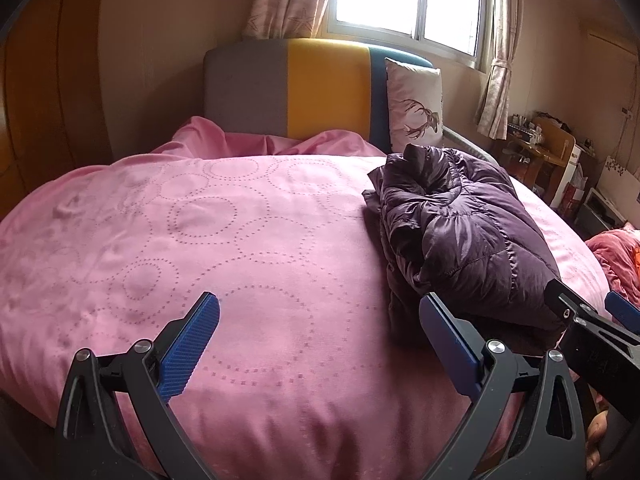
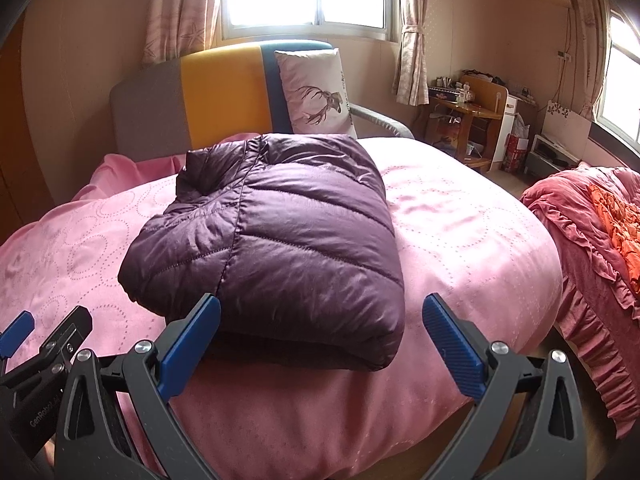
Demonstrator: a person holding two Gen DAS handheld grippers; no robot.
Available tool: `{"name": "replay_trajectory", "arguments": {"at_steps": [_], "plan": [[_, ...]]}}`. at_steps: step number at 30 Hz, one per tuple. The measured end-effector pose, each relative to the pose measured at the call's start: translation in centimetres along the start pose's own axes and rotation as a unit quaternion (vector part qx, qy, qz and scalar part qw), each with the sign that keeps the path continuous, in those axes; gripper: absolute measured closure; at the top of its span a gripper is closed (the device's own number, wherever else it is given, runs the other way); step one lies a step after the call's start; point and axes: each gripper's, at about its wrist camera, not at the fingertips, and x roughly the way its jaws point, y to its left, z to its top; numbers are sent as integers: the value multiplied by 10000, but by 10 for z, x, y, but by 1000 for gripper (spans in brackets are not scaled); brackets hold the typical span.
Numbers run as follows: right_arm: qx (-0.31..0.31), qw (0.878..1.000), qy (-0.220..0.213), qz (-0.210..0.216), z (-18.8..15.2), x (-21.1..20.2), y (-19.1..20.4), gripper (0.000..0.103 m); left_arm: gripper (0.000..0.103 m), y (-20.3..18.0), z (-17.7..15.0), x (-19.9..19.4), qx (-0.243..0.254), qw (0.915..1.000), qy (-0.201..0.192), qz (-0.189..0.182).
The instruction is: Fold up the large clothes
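Your left tool [image 1: 320, 320] and right tool [image 2: 322, 322] both gape wide, holding nothing; the folded, quilted purple down jacket [image 2: 276, 232] lies just ahead on the pink-covered bed [image 2: 460, 216].

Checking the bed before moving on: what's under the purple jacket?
The jacket lies folded on the pink bedspread. Anything beneath the jacket is covered.

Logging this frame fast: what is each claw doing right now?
Left claw: open, holding nothing, over the bed.
Right claw: open, holding nothing, just short of the folded jacket.
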Motion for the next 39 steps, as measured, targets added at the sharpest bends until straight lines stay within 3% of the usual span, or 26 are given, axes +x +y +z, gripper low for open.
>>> {"name": "replay_trajectory", "arguments": {"at_steps": [39], "plan": [[-125,9999,-11,106,-4,2,11,2,4,-1,2,-8,83,9999,-63,1]]}}
